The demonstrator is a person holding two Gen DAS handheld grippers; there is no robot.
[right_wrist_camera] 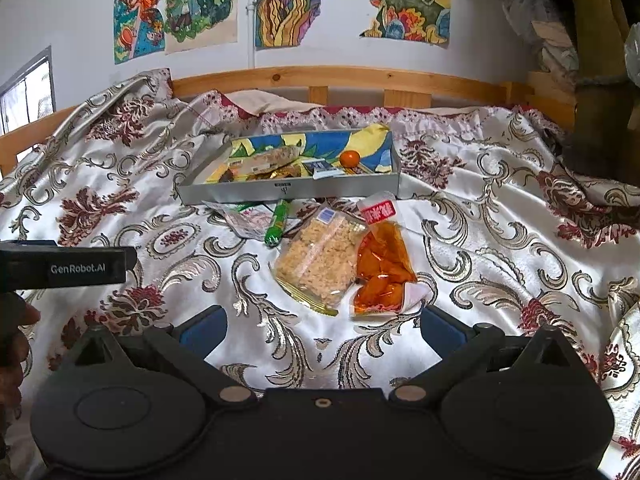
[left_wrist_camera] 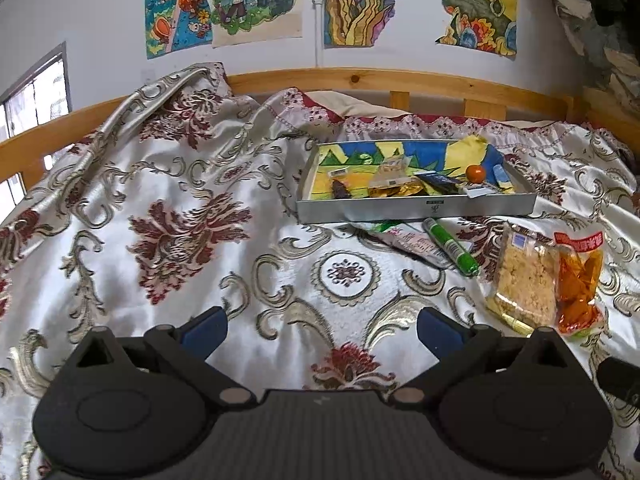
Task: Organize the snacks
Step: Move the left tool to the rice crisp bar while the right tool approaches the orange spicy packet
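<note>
A shallow grey tray [left_wrist_camera: 416, 209] [right_wrist_camera: 288, 194] with a colourful lining sits on the bed and holds several snacks, among them an orange ball [left_wrist_camera: 475, 173] [right_wrist_camera: 350, 158]. In front of it lie a green tube snack [left_wrist_camera: 451, 246] [right_wrist_camera: 277, 223], a flat pale packet [left_wrist_camera: 412, 240] [right_wrist_camera: 248, 220], a clear bag of rice crisps [left_wrist_camera: 524, 276] [right_wrist_camera: 320, 260] and an orange snack bag [left_wrist_camera: 578, 280] [right_wrist_camera: 380, 264]. My left gripper [left_wrist_camera: 322, 330] is open and empty, left of these snacks. My right gripper [right_wrist_camera: 324, 330] is open and empty, just in front of the two bags.
A patterned satin bedspread [left_wrist_camera: 180, 220] [right_wrist_camera: 500, 240] covers the bed, bunched up at the back left. A wooden rail [left_wrist_camera: 360, 80] [right_wrist_camera: 320, 76] runs behind. The left gripper's body [right_wrist_camera: 64, 268] shows at the left of the right wrist view.
</note>
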